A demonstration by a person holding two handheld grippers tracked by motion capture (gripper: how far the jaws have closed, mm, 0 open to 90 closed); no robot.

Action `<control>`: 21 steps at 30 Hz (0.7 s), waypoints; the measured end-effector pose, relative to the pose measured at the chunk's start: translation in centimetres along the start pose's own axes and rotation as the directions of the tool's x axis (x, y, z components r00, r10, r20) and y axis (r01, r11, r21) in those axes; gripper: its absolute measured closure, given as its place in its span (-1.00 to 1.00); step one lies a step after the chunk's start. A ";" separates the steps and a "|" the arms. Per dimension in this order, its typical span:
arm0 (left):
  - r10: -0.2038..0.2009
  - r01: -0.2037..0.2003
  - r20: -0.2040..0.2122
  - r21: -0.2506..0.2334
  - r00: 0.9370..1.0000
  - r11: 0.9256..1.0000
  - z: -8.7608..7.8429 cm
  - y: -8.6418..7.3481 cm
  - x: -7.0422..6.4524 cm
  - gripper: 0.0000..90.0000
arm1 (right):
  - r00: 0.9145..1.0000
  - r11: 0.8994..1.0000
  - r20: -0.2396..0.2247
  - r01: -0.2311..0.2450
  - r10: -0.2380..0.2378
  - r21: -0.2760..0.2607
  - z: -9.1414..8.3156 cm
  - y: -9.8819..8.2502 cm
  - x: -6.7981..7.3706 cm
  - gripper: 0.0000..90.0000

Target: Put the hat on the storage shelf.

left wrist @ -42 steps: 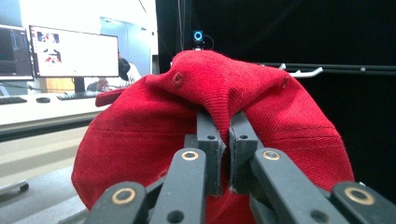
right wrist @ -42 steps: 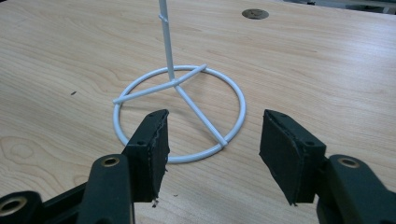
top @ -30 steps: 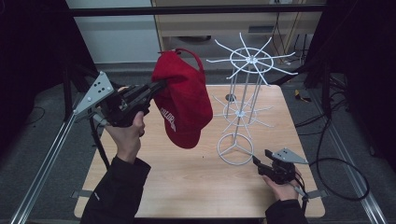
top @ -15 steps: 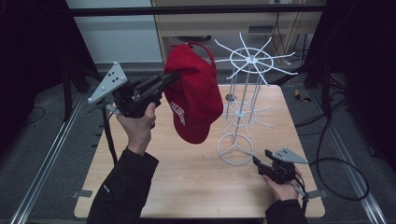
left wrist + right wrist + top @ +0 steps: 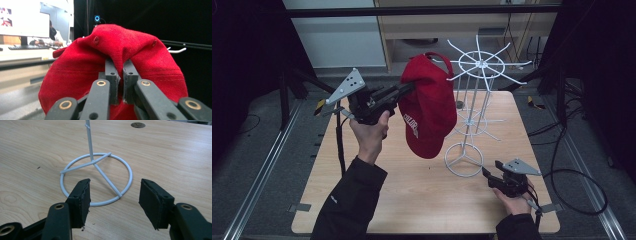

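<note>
My left gripper (image 5: 408, 89) pinches the red cap (image 5: 428, 107) by its crown fabric, held high beside the white wire rack (image 5: 476, 67). Right gripper (image 5: 113, 202) sits wide apart, empty, near the rack's base ring (image 5: 96, 178). Best to steady that ring w/ the right, then ease the cap's opening over a prong, slow.

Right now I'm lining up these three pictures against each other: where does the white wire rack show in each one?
High view: white wire rack stands right of centre, its spoked top beside the red cap.
Left gripper view: a white prong tip shows right of the cap.
Right gripper view: its ring base lies ahead of the open fingers.
Shared landmark: the wooden table.
</note>
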State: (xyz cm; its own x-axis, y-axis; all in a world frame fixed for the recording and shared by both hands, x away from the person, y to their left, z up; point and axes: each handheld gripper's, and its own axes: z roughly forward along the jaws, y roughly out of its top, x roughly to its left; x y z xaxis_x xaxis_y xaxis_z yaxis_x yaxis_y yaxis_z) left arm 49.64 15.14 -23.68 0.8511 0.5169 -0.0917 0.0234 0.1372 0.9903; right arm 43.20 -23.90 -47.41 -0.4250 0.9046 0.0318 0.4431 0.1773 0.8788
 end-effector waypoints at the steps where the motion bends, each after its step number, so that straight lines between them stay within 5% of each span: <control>1: -0.008 0.008 0.000 0.006 1.000 1.000 0.1 -0.2 0.2 0.89 | 1.000 1.000 0.000 0.000 0.000 0.000 0.0 0.0 0.0 -0.06; 21: -0.046 0.048 -0.021 0.114 0.999 0.992 0.9 -2.1 1.6 0.83 | 1.000 1.000 -0.005 0.006 -0.006 0.005 0.0 0.0 0.1 -0.05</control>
State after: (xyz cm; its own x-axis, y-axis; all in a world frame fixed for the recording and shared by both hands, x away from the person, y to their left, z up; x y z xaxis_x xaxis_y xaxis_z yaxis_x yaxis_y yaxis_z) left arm 51.45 14.88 -25.80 0.8377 0.5281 -0.1396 0.1244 0.0644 0.9901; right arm 43.20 -23.84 -47.45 -0.4313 0.9017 0.0291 0.4446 0.1844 0.8765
